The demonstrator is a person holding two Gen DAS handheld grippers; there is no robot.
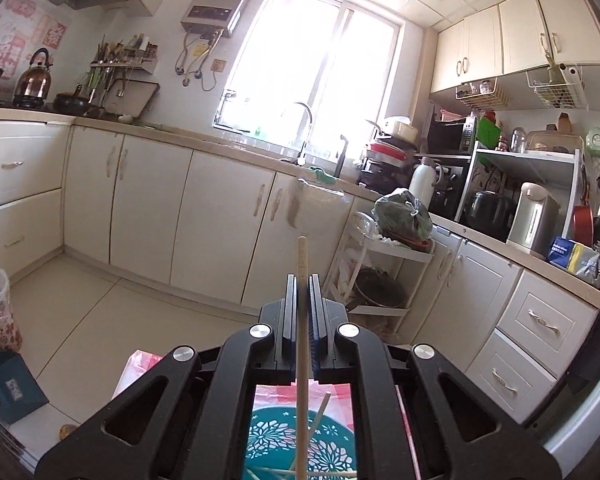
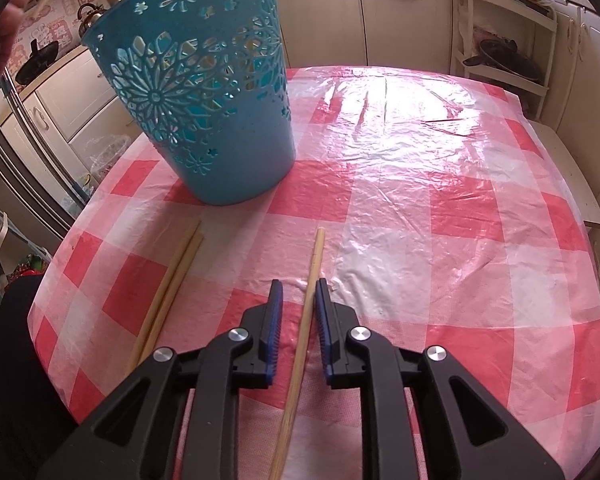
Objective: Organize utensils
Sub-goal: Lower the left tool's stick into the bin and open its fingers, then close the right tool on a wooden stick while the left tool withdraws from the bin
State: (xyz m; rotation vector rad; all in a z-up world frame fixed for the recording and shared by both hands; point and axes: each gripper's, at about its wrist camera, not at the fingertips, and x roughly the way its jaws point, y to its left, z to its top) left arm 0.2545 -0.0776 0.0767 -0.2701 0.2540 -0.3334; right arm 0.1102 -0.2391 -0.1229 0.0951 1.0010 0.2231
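The left gripper [image 1: 302, 280] has its jaws pinching one chopstick [image 1: 301, 320], held upright above the basket [image 1: 332, 452]; the basket's teal rim shows below the jaws, at 6 o'clock in the left view. At least two thin sticks already lie inside it, so part of the job looks done.

The right gripper [image 2: 299, 286] hangs low over the bench [image 2: 420, 200], jaws spread on either side of a single chopstick [image 2: 306, 312] that lies flat on the checked cloth, pointing toward 12 o'clock. The right-hand jaw looks to be touching it or nearly so; no grip is made yet. A pair [image 2: 172, 280] of chopsticks lies side by side at about 9 o'clock from that gripper, touching each other, untouched by either tool. The basket stands upright at 11 o'clock, near the pair's far tips.

By my reckoning, three sticks remain on the bench and one is in mid-air, awaiting its drop into the basket.
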